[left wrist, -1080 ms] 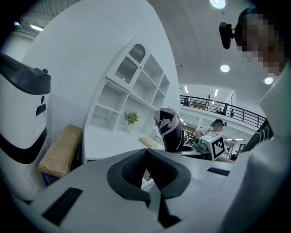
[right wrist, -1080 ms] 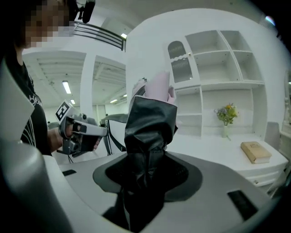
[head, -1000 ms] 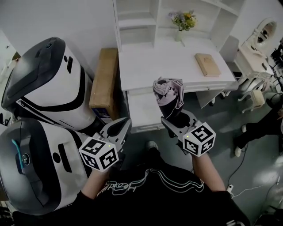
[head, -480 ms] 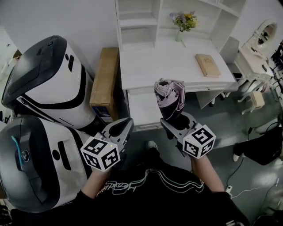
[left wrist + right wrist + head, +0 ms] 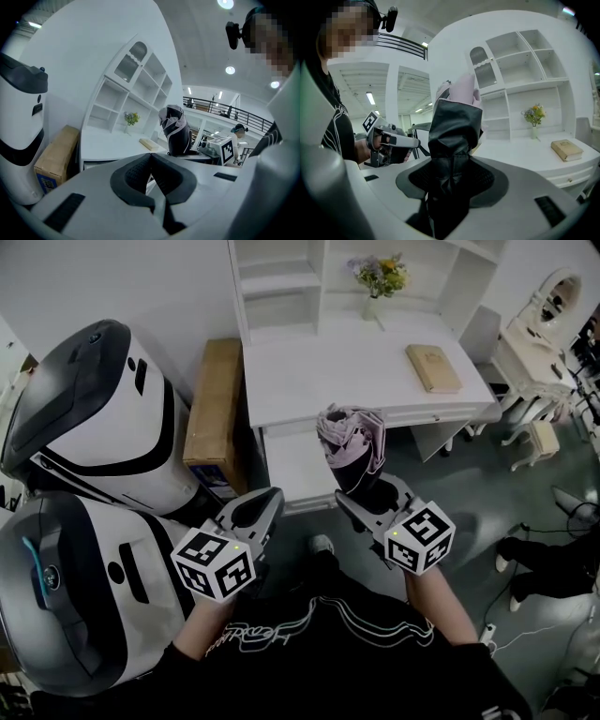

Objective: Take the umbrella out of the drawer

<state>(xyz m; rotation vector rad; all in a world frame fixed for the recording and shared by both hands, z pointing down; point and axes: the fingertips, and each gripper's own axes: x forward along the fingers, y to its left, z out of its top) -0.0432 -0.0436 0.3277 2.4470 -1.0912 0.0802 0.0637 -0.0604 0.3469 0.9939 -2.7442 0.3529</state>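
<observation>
A folded umbrella (image 5: 352, 442), black low down with a pale grey-pink top, stands upright in my right gripper (image 5: 370, 498), which is shut on its lower part. The right gripper view shows the dark fabric of the umbrella (image 5: 454, 136) filling the space between the pads (image 5: 487, 180). It hangs above the pulled-out white drawer (image 5: 298, 474) under the desk (image 5: 319, 381). My left gripper (image 5: 255, 512) is to the left of it, at about the same height, shut and holding nothing. From the left gripper view the umbrella (image 5: 176, 133) rises just past the closed jaws.
A tan book (image 5: 433, 367) and a flower vase (image 5: 375, 282) sit on the desk under white shelves. A cardboard box (image 5: 211, 413) leans left of the desk. Two big white-and-black machines (image 5: 103, 427) fill the left side. Grey floor lies to the right.
Both grippers and the umbrella keep their places. Only the head view has shifted a little.
</observation>
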